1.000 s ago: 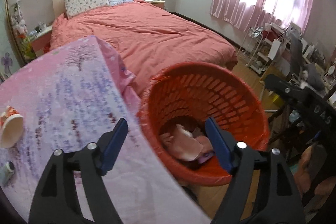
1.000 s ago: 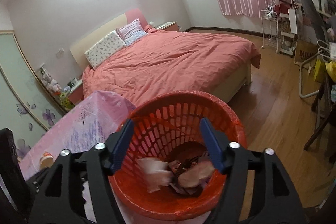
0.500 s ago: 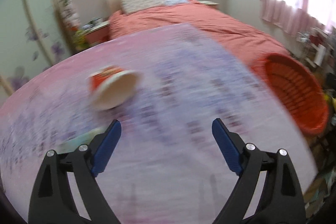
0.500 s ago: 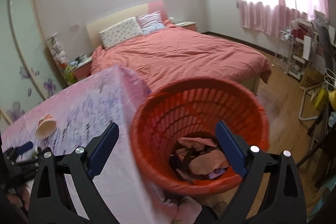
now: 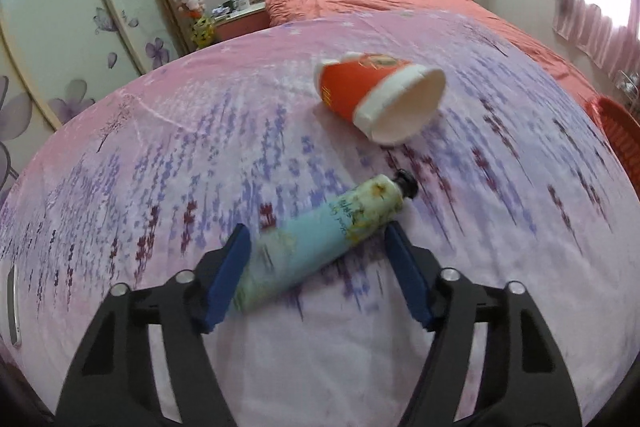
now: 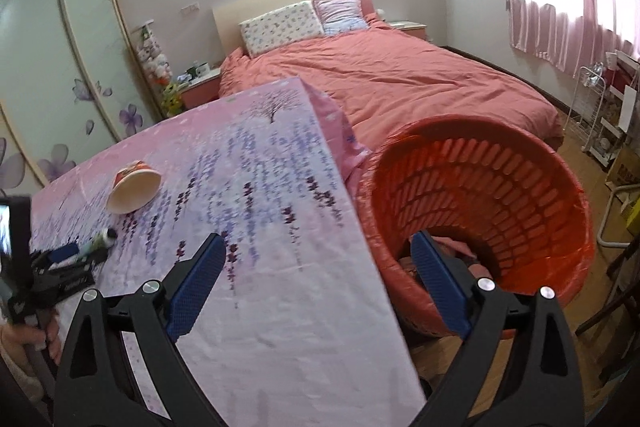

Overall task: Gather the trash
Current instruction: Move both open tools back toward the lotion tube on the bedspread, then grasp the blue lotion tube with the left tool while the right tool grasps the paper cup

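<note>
A pale blue and yellow tube [image 5: 320, 233] with a black cap lies on the pink flowered tablecloth [image 5: 160, 155]. My left gripper [image 5: 318, 267] is open, its jaws either side of the tube's lower half, not closed on it. A red paper cup [image 5: 376, 95] lies on its side beyond the tube. My right gripper [image 6: 316, 277] is open and empty over the table's right edge, beside the red basket [image 6: 500, 187] holding crumpled trash. The right wrist view also shows the cup [image 6: 134, 187], the tube [image 6: 98, 241] and the left gripper [image 6: 60, 259].
A bed with a coral duvet [image 6: 380, 75] stands behind the table. A wardrobe with flower decals [image 6: 60, 67] is on the left. A wire rack [image 6: 600, 119] and wood floor lie to the right of the basket. The basket's rim shows in the left wrist view [image 5: 620, 135].
My left gripper swung from over the basket to the table and came down around the tube. My right gripper shifted left, from over the basket to the table's edge.
</note>
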`<action>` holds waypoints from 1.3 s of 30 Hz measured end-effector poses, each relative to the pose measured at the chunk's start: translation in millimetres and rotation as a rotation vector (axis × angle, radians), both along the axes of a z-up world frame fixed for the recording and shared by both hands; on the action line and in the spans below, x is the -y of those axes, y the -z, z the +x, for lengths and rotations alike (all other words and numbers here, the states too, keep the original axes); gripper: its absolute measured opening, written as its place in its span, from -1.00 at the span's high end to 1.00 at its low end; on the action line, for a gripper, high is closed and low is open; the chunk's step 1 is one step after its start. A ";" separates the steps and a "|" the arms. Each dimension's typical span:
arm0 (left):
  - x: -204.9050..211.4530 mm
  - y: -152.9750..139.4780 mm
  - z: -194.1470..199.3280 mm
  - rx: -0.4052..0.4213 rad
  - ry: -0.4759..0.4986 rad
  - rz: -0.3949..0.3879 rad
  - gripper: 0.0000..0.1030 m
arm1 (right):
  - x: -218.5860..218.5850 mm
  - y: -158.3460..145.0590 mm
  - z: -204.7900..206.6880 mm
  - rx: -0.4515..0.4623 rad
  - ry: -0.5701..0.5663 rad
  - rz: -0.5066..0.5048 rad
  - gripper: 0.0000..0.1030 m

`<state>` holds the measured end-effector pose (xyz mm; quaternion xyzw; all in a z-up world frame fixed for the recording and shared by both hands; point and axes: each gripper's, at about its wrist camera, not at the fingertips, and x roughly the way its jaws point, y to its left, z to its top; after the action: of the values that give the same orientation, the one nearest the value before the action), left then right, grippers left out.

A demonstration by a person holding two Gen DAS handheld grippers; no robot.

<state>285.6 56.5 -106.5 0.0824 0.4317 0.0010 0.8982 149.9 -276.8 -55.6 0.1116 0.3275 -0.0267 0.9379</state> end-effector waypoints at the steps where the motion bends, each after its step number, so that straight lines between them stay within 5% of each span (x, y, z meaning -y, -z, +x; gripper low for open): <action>1: -2.7 -0.5 7.5 -0.004 -0.026 -0.002 -0.14 | -1.4 -0.2 0.4 -0.003 -0.004 -0.001 -0.81; 7: -26.8 1.5 29.7 0.004 -0.117 0.015 -0.03 | -13.8 3.3 6.1 -0.019 -0.020 -0.005 -0.81; 11: -41.6 0.4 41.9 0.006 -0.124 0.009 0.49 | -21.5 6.5 12.6 -0.033 -0.031 0.006 -0.81; 15: -64.5 -0.3 52.1 0.011 -0.172 0.010 0.49 | -34.8 7.2 18.8 -0.037 -0.058 0.006 -0.81; 21: -93.9 -1.6 54.0 0.007 -0.188 -0.105 0.51 | -70.6 10.2 36.9 -0.050 -0.128 -0.013 -0.81; 27: -90.0 -2.1 55.2 0.006 -0.186 -0.102 0.51 | -124.8 12.4 65.7 -0.051 -0.222 -0.015 -0.79; 39: -91.9 1.3 56.2 0.007 -0.187 -0.127 0.51 | -193.8 13.5 120.9 -0.099 -0.310 0.143 -0.06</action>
<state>341.7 148.5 -107.7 -0.0152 0.4336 0.0577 0.8991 270.8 -83.0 -69.1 0.1249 0.3875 0.1360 0.9032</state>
